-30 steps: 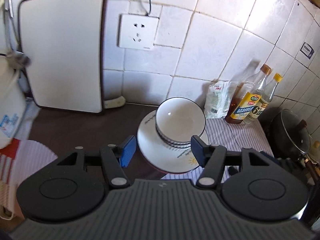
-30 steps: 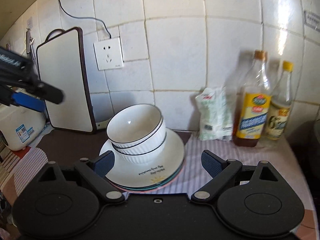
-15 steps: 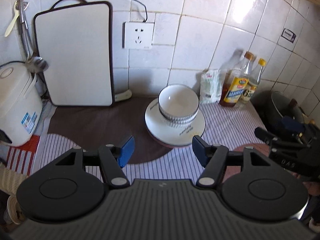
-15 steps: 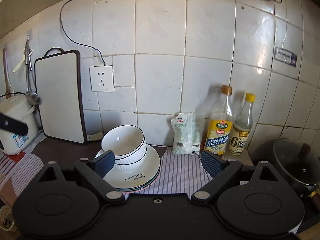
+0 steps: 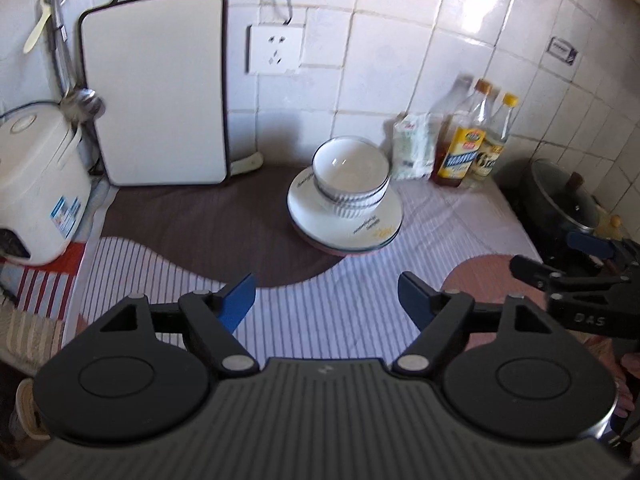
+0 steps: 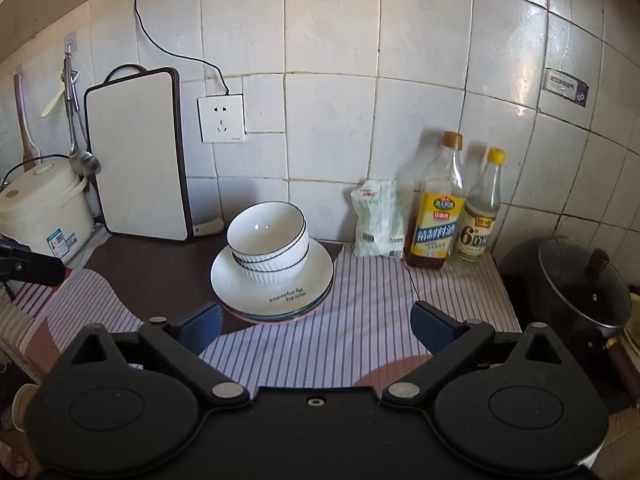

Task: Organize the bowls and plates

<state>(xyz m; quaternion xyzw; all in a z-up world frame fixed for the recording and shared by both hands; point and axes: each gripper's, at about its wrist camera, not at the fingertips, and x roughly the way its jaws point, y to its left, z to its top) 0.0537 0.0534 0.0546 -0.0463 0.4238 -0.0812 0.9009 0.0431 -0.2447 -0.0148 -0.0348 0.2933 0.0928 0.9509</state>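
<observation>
My left gripper [image 5: 326, 294] and right gripper [image 6: 316, 326] both hang w/ jaws spread wide, nothing in them, above the striped cloth [image 6: 360, 320]. Further back the bowls [image 6: 270, 242] sit nested on the stacked plates [image 6: 272, 292]; lower plates mostly hidden, only rims show. Behind: salt bag [image 6: 378, 224], two bottles [image 6: 436, 208] at the tiled wall. Pot [image 6: 580, 288] at right is dark, partly cut off.

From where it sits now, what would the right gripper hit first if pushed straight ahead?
Probably the striped cloth, with the right gripper open and angled down. The plate stack sits left of center; depth is unclear.
</observation>
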